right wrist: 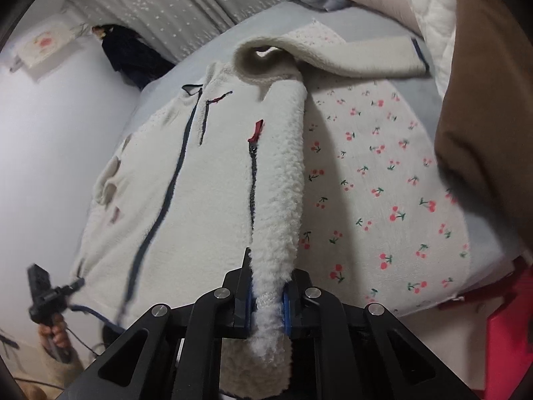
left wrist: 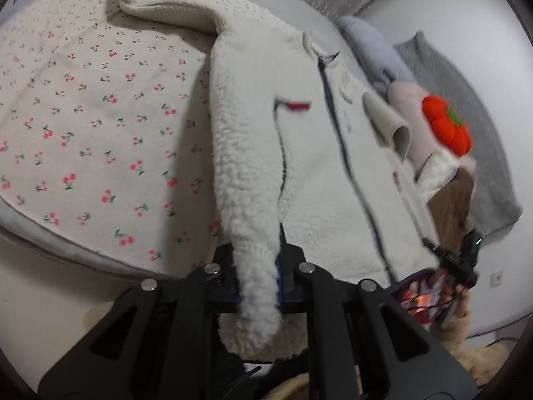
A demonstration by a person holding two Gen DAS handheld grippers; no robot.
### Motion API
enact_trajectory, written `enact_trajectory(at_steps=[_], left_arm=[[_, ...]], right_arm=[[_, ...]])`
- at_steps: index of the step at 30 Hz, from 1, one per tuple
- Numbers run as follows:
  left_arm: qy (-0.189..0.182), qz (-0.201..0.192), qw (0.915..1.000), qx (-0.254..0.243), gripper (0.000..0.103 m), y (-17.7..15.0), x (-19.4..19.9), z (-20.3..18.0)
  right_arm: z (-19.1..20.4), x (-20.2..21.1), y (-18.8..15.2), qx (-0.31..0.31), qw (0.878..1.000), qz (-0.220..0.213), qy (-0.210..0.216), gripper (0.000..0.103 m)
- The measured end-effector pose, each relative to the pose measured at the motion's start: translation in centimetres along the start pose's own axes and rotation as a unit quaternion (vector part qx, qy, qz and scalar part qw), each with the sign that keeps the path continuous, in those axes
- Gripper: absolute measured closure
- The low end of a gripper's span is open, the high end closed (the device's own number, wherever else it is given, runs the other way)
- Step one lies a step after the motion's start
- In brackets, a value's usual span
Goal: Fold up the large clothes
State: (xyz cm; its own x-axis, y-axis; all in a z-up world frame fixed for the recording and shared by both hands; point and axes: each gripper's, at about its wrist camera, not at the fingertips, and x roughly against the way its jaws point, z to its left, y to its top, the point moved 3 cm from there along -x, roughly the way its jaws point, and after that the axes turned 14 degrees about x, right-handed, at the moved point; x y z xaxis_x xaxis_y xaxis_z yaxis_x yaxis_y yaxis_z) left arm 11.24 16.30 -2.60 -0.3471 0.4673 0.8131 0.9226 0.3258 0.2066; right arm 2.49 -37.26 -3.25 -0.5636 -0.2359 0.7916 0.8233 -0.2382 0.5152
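Observation:
A cream fleece jacket with a dark front zipper and red-tabbed pockets lies on the bed. My left gripper is shut on the jacket's hem edge, which is lifted into a fold. My right gripper is shut on the jacket's opposite hem edge, also lifted. A sleeve lies bent across the far end in the right wrist view. The other sleeve stretches away in the left wrist view.
A cherry-print sheet covers the bed under the jacket. A pile of folded clothes with an orange pumpkin plush sits beside it. A brown garment and red object stand at right. Grey curtain behind.

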Motion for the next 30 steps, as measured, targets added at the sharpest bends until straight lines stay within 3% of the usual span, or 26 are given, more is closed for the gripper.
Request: enact_trajectory(at_steps=[4,7,9,10,11,12,14,20,24,28,30], left_arm=[[0.090,0.077,0.9928,-0.014,0.082,-1.3,-6.3,2.8],[0.088,0.083,0.9927,0.001,0.071,-0.6,-7.0,3.2],[0.084,0.054,0.9949,-0.009,0.051,0.6,-5.2,3.0],[0.090,0.020,0.9956,-0.015,0.030,1.5,-4.0,3.2],[0.100,-0.017,0.9947,-0.015,0.020,2.7,-2.7,3.7],[0.113,-0.058,0.9918,-0.010,0.020,4.5,-1.4,4.3],[0.129,-0.105,0.9860,0.002,0.020,7.7,-0.1,5.5],[0.164,-0.211,0.9631,0.031,0.019,19.7,2.2,9.9],[0.162,-0.229,0.9579,0.059,0.018,28.2,1.0,12.3],[0.103,-0.198,0.9693,0.103,0.018,35.9,-0.6,16.3],[0.076,-0.189,0.9687,0.142,0.018,39.1,-1.8,18.1]], right_arm=[[-0.4,-3.5,-1.3,0.017,0.995,0.071,-0.074,0.090],[-1.2,-6.9,-2.8,0.023,0.985,0.120,-0.123,0.080],[-0.7,-6.0,-2.3,0.032,0.983,0.113,-0.139,0.067],[-0.2,-5.1,-1.8,0.045,0.981,0.104,-0.157,0.048],[0.1,-4.3,-1.4,0.056,0.979,0.093,-0.173,0.030],[0.2,-3.7,-0.9,0.065,0.977,0.081,-0.187,0.024],[0.7,-2.8,0.5,0.077,0.975,0.060,-0.199,0.022],[2.8,-4.6,4.4,0.067,0.985,0.040,-0.152,0.022],[6.0,-7.6,5.9,0.080,0.986,0.041,-0.137,0.022],[9.0,-10.9,7.3,0.097,0.986,0.049,-0.124,0.022],[10.3,-12.2,8.0,0.105,0.985,0.053,-0.125,0.022]])
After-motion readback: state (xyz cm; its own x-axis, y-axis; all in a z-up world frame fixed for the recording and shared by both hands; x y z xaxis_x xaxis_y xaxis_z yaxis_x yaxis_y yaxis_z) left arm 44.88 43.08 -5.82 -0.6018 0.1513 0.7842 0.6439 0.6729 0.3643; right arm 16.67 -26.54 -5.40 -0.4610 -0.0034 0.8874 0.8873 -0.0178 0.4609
